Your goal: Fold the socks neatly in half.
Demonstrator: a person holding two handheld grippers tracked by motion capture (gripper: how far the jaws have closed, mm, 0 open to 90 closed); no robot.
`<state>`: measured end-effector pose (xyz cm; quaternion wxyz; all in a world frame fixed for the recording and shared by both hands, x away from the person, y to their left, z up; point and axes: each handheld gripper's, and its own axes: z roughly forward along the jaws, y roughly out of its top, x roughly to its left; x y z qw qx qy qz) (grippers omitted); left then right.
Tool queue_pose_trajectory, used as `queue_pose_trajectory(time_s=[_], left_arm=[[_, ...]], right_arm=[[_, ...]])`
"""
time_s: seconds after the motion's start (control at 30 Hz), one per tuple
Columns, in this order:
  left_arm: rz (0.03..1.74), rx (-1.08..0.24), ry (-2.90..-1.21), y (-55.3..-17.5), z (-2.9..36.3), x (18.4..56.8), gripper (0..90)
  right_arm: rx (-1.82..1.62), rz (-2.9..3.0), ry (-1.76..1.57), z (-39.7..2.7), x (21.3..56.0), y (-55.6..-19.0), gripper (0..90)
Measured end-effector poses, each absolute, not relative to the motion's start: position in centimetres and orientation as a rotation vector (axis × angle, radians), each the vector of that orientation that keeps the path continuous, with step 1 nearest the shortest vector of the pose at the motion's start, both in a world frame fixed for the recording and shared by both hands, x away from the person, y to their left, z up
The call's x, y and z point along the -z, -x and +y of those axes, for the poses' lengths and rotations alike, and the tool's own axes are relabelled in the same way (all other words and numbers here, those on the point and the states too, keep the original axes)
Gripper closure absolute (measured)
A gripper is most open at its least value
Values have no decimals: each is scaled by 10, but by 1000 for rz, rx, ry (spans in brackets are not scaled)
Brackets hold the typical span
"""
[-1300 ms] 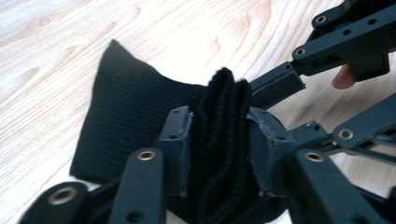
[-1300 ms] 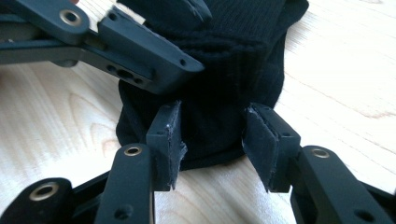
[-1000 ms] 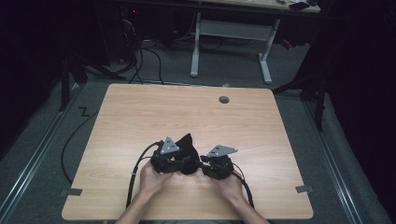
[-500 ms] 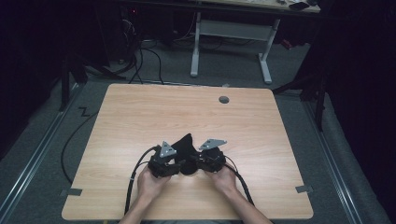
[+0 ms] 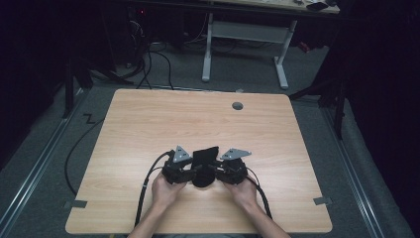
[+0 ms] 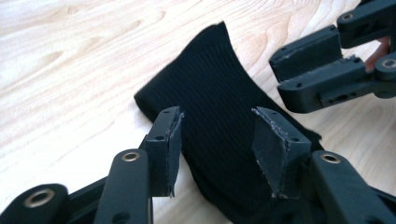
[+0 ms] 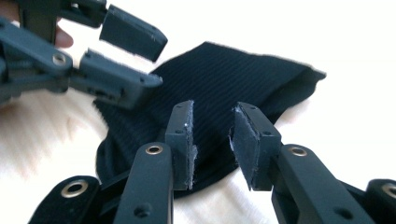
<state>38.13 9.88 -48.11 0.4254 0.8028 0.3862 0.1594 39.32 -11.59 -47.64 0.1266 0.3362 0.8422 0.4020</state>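
A black ribbed cloth (image 5: 204,157) lies on the wooden table (image 5: 148,124) near its front edge, between the two grippers. My left gripper (image 5: 190,173) faces it from the left. In the left gripper view the cloth (image 6: 210,93) lies under and beyond my left gripper (image 6: 217,140), whose pads stand wide and clear of the fabric. My right gripper (image 5: 218,173) faces in from the right. Its jaws (image 7: 212,135) have just been opening; a gap shows between the pads, which do not press the cloth (image 7: 233,79) under them. Each gripper view shows the other gripper (image 6: 278,77) (image 7: 156,63), open.
A round grommet hole (image 5: 237,106) sits near the table's far edge. Tape marks (image 5: 75,204) (image 5: 322,201) sit at the front corners. Black cables (image 5: 143,193) trail from the grippers off the front. A white desk frame (image 5: 245,32) stands on the floor beyond.
The hands have barely moved. The cloth's raised end, a point between the grippers earlier, now shows as a broader flap leaning slightly to the right.
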Motion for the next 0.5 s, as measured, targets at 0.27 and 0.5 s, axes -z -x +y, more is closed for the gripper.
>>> queue_pose_trajectory(time_s=[0.27,0.5], left_arm=[[968,-369,-2102,-393,88,493,535],[979,-343,-2102,-393,87,491,522]], right_arm=[[-1141,2431,-1007,-98,478,-413,676],[-1099,2463,-1055,-98,491,-428,651]])
